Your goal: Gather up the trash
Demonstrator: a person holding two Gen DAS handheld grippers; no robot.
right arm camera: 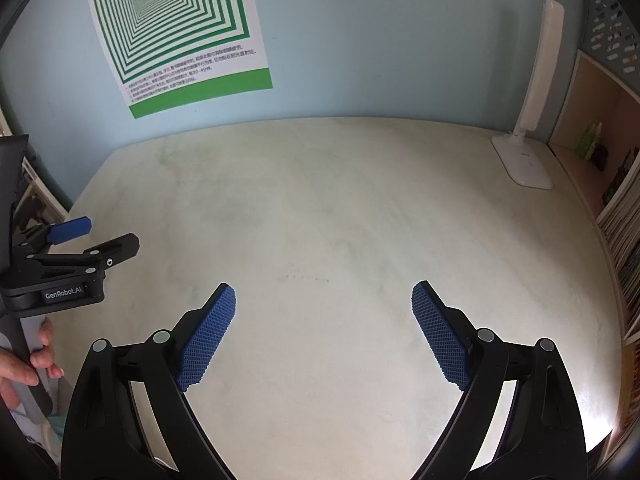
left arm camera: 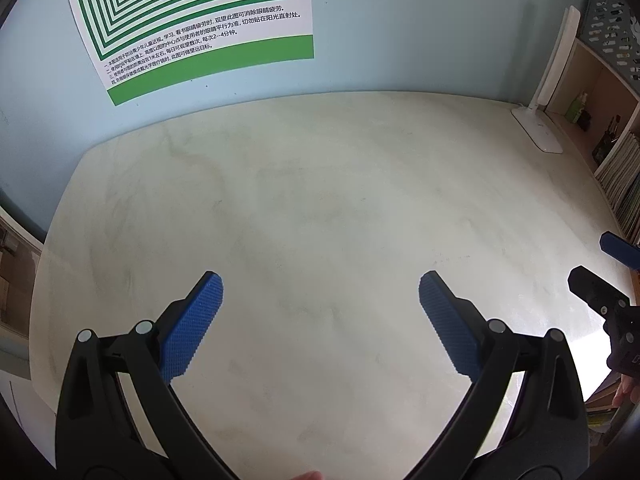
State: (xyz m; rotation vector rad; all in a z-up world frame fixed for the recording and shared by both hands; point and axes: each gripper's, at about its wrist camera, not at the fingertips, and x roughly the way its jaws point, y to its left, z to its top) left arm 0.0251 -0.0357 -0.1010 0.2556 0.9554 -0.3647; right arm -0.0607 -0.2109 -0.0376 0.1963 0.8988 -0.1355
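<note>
My left gripper (left arm camera: 320,284) is open and empty, its blue-padded fingers spread wide above the pale desk top (left arm camera: 304,184). My right gripper (right arm camera: 324,296) is also open and empty above the same desk (right arm camera: 320,208). Each gripper shows in the other's view: the right one at the right edge of the left wrist view (left arm camera: 596,264), the left one at the left edge of the right wrist view (right arm camera: 108,236). No piece of trash shows on the desk in either view.
A white desk lamp (left arm camera: 538,128) (right arm camera: 524,160) stands at the back right corner. A shelf with bottles and books (left arm camera: 600,120) (right arm camera: 608,168) flanks the right side. A green-and-white poster (left arm camera: 192,20) (right arm camera: 176,40) hangs on the pale blue wall behind.
</note>
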